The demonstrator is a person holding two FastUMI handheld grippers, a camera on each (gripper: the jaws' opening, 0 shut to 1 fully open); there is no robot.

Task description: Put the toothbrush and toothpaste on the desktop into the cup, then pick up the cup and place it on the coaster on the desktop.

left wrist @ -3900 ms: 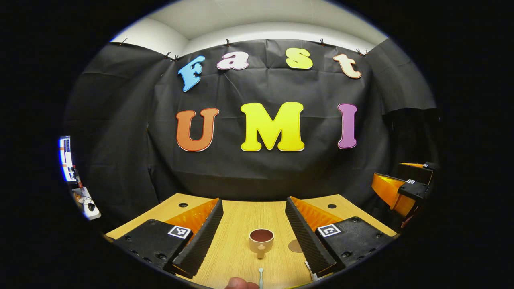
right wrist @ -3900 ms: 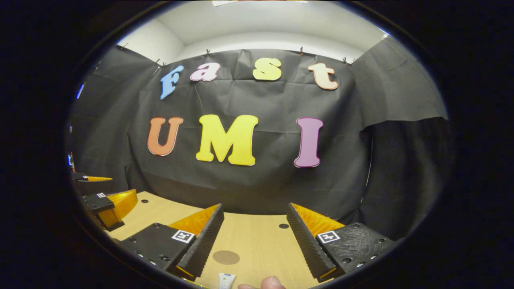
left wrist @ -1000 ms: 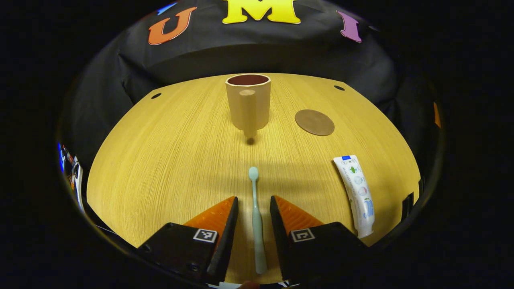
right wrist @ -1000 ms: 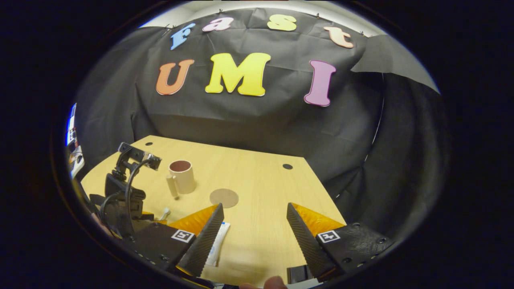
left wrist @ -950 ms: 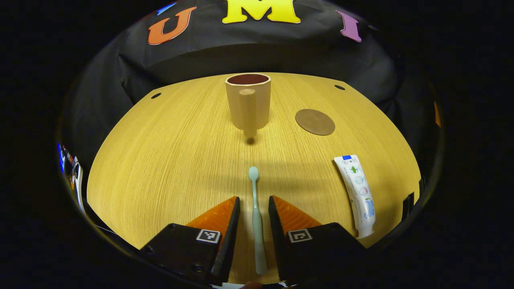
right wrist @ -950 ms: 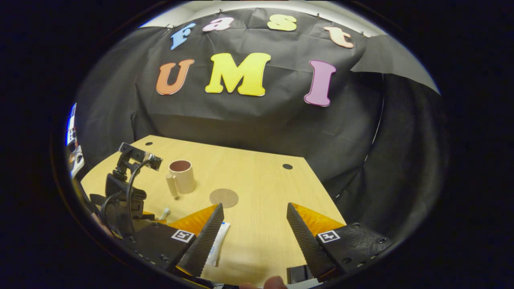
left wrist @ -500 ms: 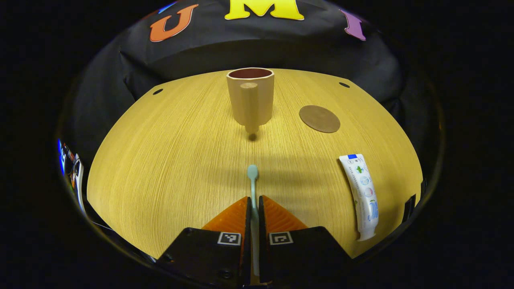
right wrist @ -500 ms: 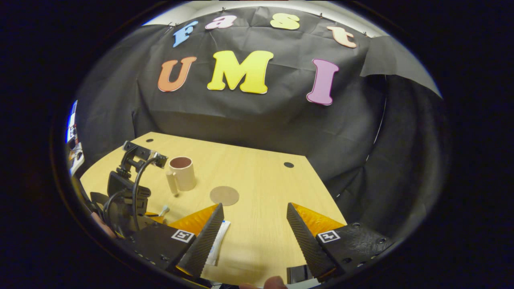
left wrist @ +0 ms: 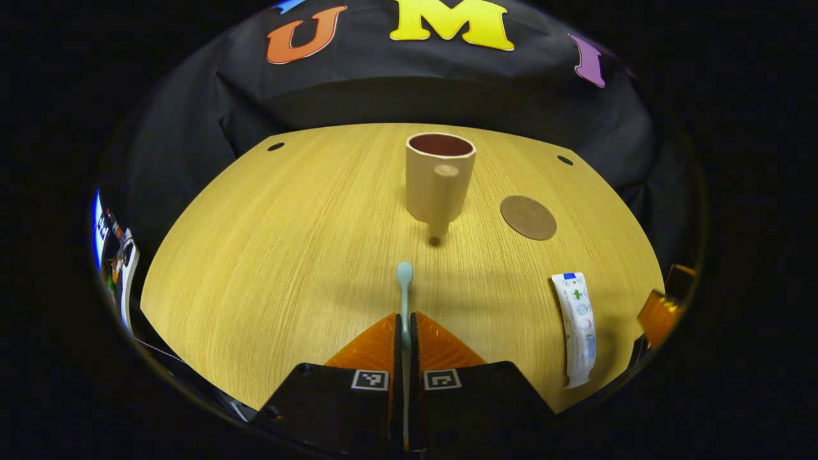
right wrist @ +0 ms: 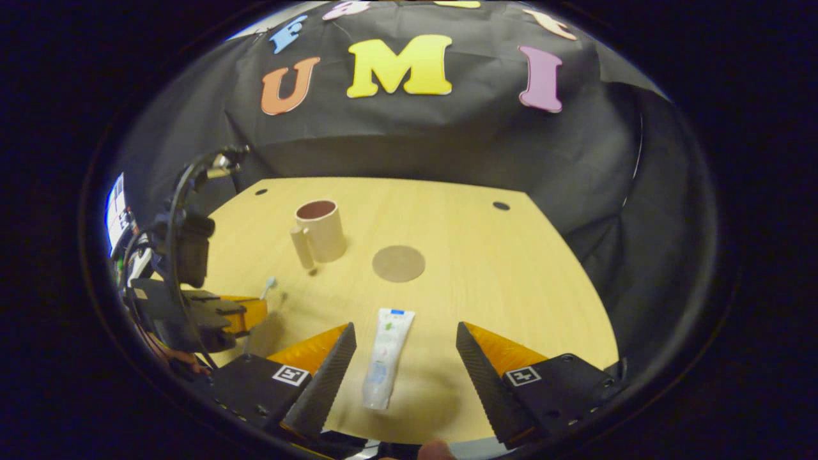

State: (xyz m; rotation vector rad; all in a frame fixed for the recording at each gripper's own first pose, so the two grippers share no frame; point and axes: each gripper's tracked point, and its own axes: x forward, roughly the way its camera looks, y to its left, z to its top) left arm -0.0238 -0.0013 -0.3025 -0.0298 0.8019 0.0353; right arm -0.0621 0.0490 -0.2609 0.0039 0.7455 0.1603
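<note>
The left gripper (left wrist: 404, 332) is closed tight on the toothbrush (left wrist: 404, 287): both fingers (left wrist: 374, 345) press on the handle, with only the neck and head sticking out ahead of the tips toward the cup (left wrist: 439, 176). In the right gripper view the brush head (right wrist: 271, 281) tilts up off the desk (right wrist: 511, 281), so the brush looks lifted rather than lying flat.

The right gripper (right wrist: 402, 345) is wide open and holds nothing. Its fingers straddle the toothpaste (right wrist: 385, 354), which lies flat on the desk between them, cap end toward the camera, with clear gaps on both sides.

The brush is probably very light and stiff, a thin smooth plastic stick. A grip on the handle well behind the head, as now, should carry it easily, but a narrow round handle could twist between the pads, so a steady squeeze seems wise while it is tipped head-up or head-down over the cup.

The toothpaste is likely light too, but soft; the tube body should dent under pressure and could bulge or slide. Judging by its lie, the best hold is across the width of the middle of the tube, or nearer the stiffer cap shoulder, with the fingers brought right down to the desk, since it sits so low.

The cup stands upright and empty near the middle of the desk, handle toward the left gripper. The coaster (left wrist: 528, 217) lies bare just beside the cup, between it and the toothpaste.
</note>
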